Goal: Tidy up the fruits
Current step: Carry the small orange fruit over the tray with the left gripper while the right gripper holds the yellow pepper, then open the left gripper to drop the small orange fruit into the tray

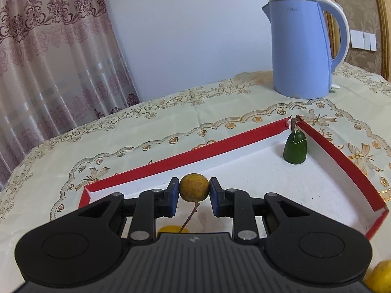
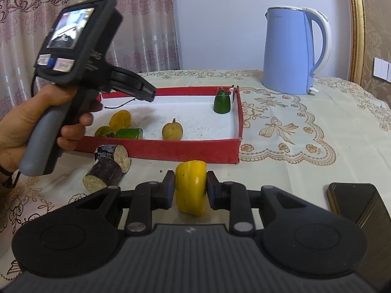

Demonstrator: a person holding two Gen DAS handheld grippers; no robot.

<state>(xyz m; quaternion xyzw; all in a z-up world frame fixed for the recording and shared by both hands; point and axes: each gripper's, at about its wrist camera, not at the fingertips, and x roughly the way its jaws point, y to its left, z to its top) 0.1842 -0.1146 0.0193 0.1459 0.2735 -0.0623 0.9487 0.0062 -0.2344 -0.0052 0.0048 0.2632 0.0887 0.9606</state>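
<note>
My left gripper (image 1: 194,190) is shut on a small round brown-yellow fruit with a thin stem (image 1: 194,187), held above the red tray (image 1: 220,146). My right gripper (image 2: 191,190) is shut on a yellow pepper piece (image 2: 191,186), just in front of the tray's near wall (image 2: 171,149). In the tray lie a green cone-shaped piece (image 2: 222,102) in the far right corner, a round tan fruit (image 2: 171,131), a yellow fruit (image 2: 120,119), a green-yellow fruit (image 2: 103,131) and a green cylinder piece (image 2: 129,133). The left gripper's body (image 2: 80,48) shows at left in the right wrist view.
A blue electric kettle (image 2: 290,51) stands behind the tray on the patterned tablecloth. Two dark purple eggplant pieces (image 2: 107,168) lie outside the tray's near left corner. A dark phone (image 2: 354,202) lies at the right. A yellow fruit (image 1: 380,278) lies at the lower right.
</note>
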